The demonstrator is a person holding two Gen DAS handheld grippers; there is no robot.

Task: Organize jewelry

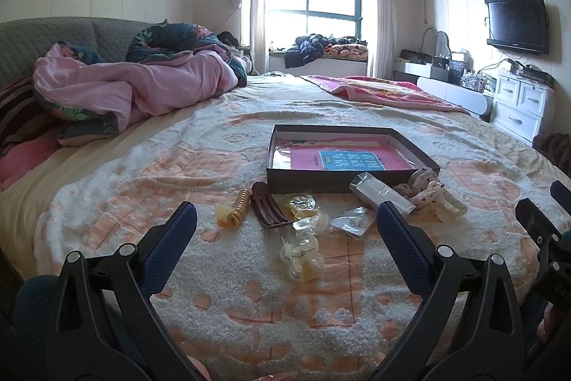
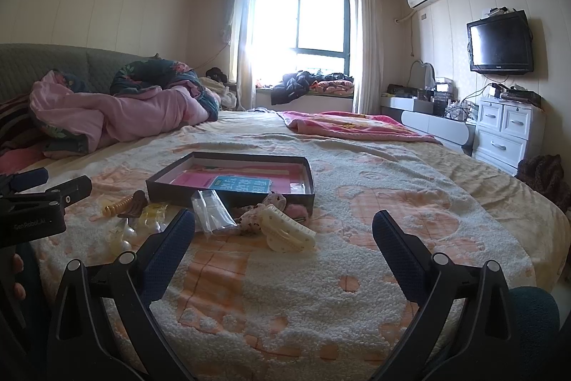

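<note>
A shallow dark box [image 1: 321, 184] [image 2: 228, 197] with a pink and blue booklet inside lies on the bed. In front of it lie a spiral hair tie [image 1: 237, 207], a brown hair comb [image 1: 267, 207], clear bags with pearl pieces [image 1: 303, 249], a small earring bag [image 1: 351, 222], an empty clear bag [image 1: 378, 193] [image 2: 212, 209], a spotted scrunchie [image 1: 419, 188] and a cream claw clip [image 2: 285, 232]. My left gripper [image 1: 285, 225] is open, hovering just short of the pearl bags. My right gripper [image 2: 283, 232] is open, near the cream clip.
The bed has a white and orange fleece cover [image 2: 321, 291]. A pink duvet heap [image 1: 135, 84] lies at the back left, a pink blanket [image 1: 374, 88] at the back right. White drawers [image 2: 506, 127] and a wall TV [image 2: 499, 41] stand past the right edge.
</note>
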